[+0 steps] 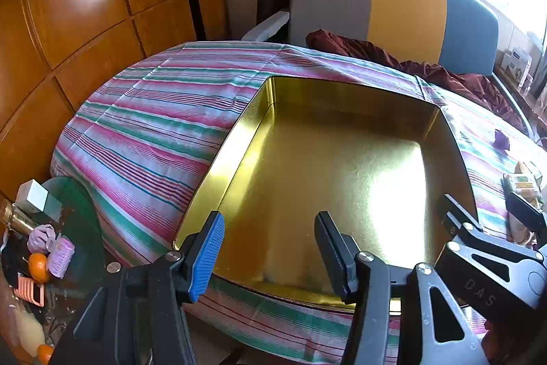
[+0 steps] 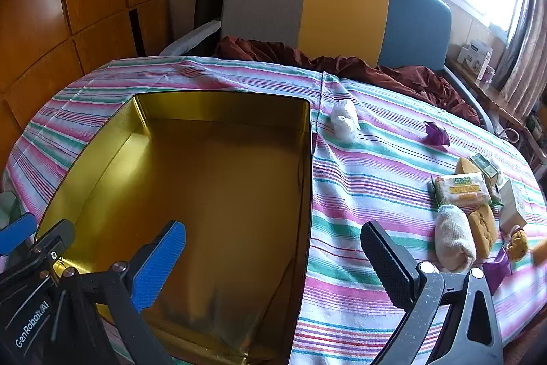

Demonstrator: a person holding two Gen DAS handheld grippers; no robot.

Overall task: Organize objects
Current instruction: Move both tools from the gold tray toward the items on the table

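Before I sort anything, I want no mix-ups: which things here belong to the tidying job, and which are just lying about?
Belongs to the job:
- gold tin, empty
- white wad
- purple wrapper
- snack packet
- rolled sock
- small box

Just lying about:
- striped tablecloth
- maroon cloth
- chair
- oranges on side table

Clearance: gold tin [image 2: 218, 187] interior bare, open from above.
Left of tin, striped cloth [image 1: 147, 125] unobstructed. Right: white wad [image 2: 344, 119] and purple wrapper [image 2: 436, 133] far; sock [image 2: 454, 238] and packets [image 2: 461, 190] crowd near-right edge.
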